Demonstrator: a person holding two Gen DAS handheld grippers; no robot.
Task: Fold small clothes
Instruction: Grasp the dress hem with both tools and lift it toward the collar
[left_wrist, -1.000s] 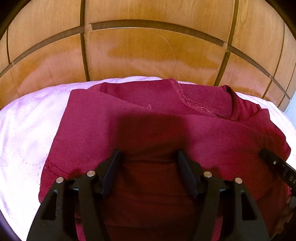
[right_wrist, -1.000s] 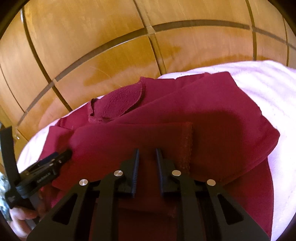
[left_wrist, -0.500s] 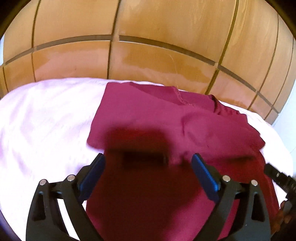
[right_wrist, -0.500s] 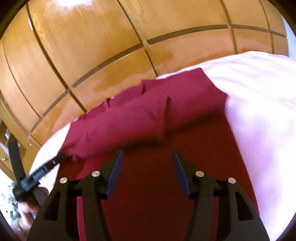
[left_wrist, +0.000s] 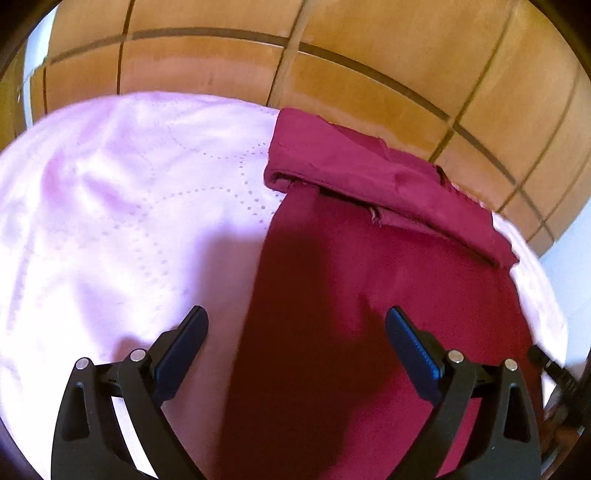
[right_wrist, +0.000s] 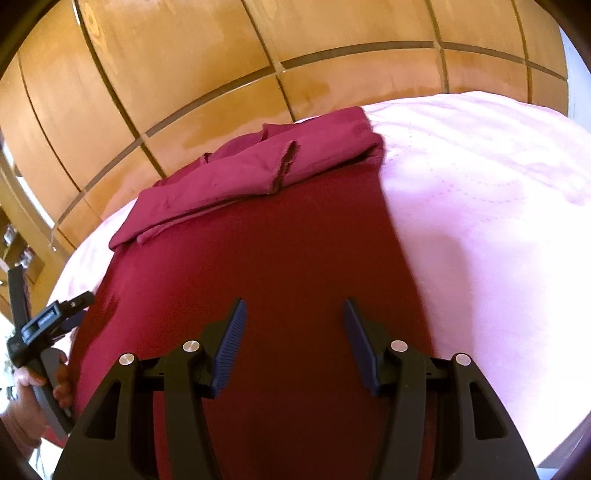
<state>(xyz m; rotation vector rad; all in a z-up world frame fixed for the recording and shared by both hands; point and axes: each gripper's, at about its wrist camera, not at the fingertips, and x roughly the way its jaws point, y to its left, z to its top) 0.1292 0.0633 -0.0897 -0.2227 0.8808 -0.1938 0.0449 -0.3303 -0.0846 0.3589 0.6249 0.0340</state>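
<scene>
Nearest, the left gripper (left_wrist: 295, 332) and right gripper (right_wrist: 293, 325) both hovered with fingers spread wide, holding nothing. Below them the maroon garment (right_wrist: 266, 266) lay flat on the pink bedspread (left_wrist: 110, 221), its far end folded over beside the wooden panelling (right_wrist: 184, 74).

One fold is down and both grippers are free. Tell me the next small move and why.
Probably lower both open grippers, left gripper and right gripper, onto the near part of the maroon garment to pinch it: only the far folded band is doubled over; the near cloth lies flat.
</scene>
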